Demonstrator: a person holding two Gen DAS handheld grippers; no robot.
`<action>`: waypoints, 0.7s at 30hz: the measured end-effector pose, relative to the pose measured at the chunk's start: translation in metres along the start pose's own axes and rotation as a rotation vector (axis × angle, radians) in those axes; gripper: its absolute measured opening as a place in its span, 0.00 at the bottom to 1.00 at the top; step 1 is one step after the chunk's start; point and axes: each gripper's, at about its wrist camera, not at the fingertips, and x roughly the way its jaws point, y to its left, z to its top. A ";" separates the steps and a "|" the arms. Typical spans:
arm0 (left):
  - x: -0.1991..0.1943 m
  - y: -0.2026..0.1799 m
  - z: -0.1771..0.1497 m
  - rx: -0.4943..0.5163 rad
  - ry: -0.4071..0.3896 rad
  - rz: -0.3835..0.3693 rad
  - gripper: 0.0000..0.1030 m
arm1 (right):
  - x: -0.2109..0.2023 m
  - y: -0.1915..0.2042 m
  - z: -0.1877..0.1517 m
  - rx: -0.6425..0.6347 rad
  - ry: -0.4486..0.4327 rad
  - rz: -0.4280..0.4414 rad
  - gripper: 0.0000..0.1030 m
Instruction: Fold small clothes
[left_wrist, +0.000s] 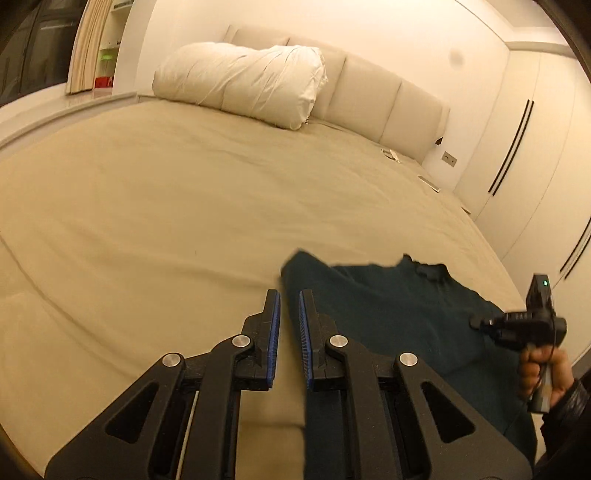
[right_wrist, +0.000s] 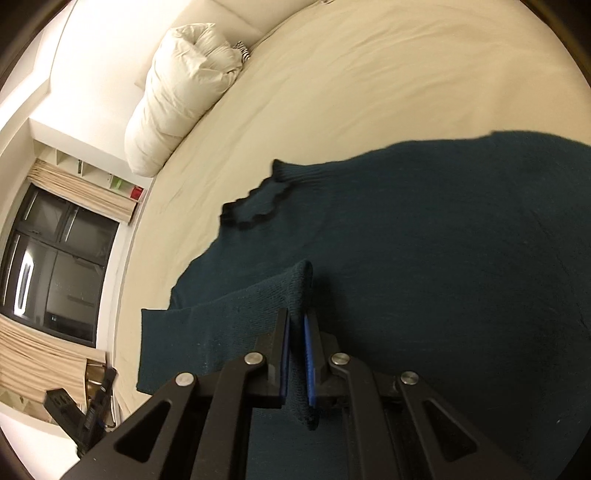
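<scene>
A dark teal knit sweater (right_wrist: 424, 236) lies spread on the beige bed (right_wrist: 332, 74), collar (right_wrist: 255, 206) toward the pillow. My right gripper (right_wrist: 295, 317) is shut on a fold of a sleeve (right_wrist: 229, 321) and holds it raised over the sweater body. In the left wrist view the sweater (left_wrist: 388, 314) lies to the right. My left gripper (left_wrist: 290, 295) hangs above the sweater's left edge, jaws narrowly apart, nothing between them. The right gripper's body (left_wrist: 532, 321) and the hand holding it show at the right edge.
A white rolled duvet (left_wrist: 243, 81) lies against the padded headboard (left_wrist: 388, 107). Small flat items (left_wrist: 428, 182) rest on the bed's far right edge. Wardrobe doors (left_wrist: 524, 155) stand to the right. A window with curtains (right_wrist: 55, 258) is beyond the bed.
</scene>
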 end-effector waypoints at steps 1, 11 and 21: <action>0.002 -0.003 0.005 0.014 -0.004 0.005 0.10 | 0.000 -0.002 0.000 0.003 -0.002 -0.008 0.07; 0.045 -0.048 0.022 0.111 0.057 0.006 0.10 | -0.018 -0.010 0.010 0.002 -0.062 -0.080 0.07; 0.094 -0.071 -0.003 0.205 0.136 0.026 0.10 | -0.015 -0.027 0.009 0.036 -0.068 -0.113 0.07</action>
